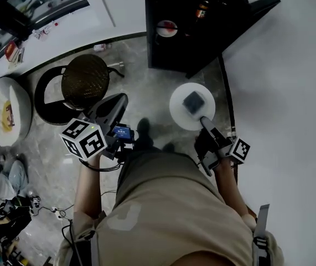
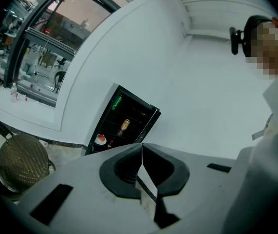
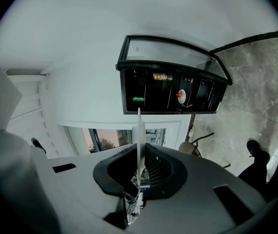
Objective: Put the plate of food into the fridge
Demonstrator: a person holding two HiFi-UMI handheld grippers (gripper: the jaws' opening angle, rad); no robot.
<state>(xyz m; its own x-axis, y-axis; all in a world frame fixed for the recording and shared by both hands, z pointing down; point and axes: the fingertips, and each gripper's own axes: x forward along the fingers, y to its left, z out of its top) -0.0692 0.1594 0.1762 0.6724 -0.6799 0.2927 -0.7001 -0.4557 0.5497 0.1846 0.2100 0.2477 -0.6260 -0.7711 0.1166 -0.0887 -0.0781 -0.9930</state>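
Head view: the right gripper pinches the near rim of the round white plate, which carries a dark blocky piece of food; the open black fridge lies straight ahead; left gripper view: the left gripper has its jaws pressed together, empty; right gripper view: the plate shows thin and edge-on, with the fridge's shelves beyond.

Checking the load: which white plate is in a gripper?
The round white plate carrying a dark square food piece, clamped at its rim by the right gripper; the other, a red-topped plate, sits inside the black fridge.
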